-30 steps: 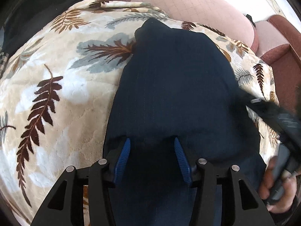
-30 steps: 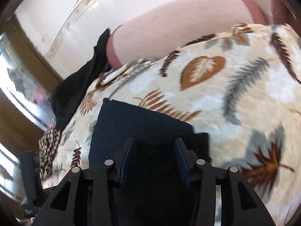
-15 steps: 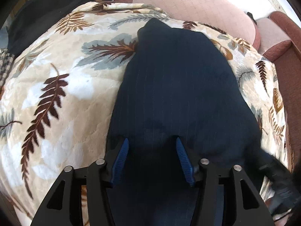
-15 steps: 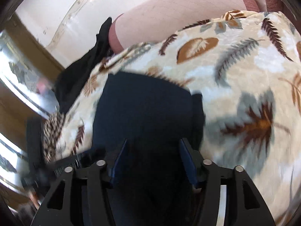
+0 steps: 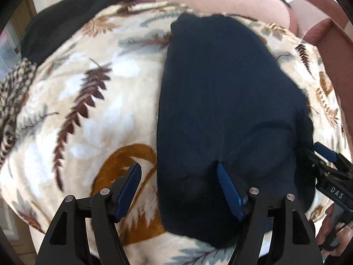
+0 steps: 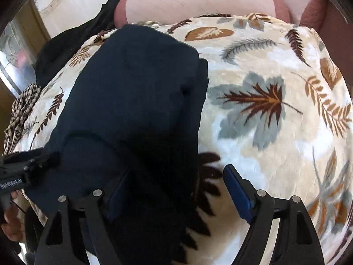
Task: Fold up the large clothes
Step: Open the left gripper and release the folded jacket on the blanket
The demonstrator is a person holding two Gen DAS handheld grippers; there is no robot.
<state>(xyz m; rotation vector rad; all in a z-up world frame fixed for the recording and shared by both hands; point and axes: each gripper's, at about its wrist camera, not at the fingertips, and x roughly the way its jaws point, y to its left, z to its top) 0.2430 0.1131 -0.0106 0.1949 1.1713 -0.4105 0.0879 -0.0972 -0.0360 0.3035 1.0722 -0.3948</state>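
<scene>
Both your left tongs (image 5: pixel 178 186) and right tongs (image 6: pixel 174 190) have just been opening, empty. That navy garment (image 5: pixel 220 101) looks soft and floppy, so pinch a doubled edge.

The folded navy garment (image 5: pixel 220 101) runs under the left gripper's frame at six o'clock in the left wrist view, its near hem hidden. In the right wrist view the garment's near end leaves the picture at seven o'clock. A hand (image 5: pixel 333 231) at four o'clock is cut by the edge. The leaf-print blanket (image 5: pixel 83 101) is motion-blurred at nine o'clock.
</scene>
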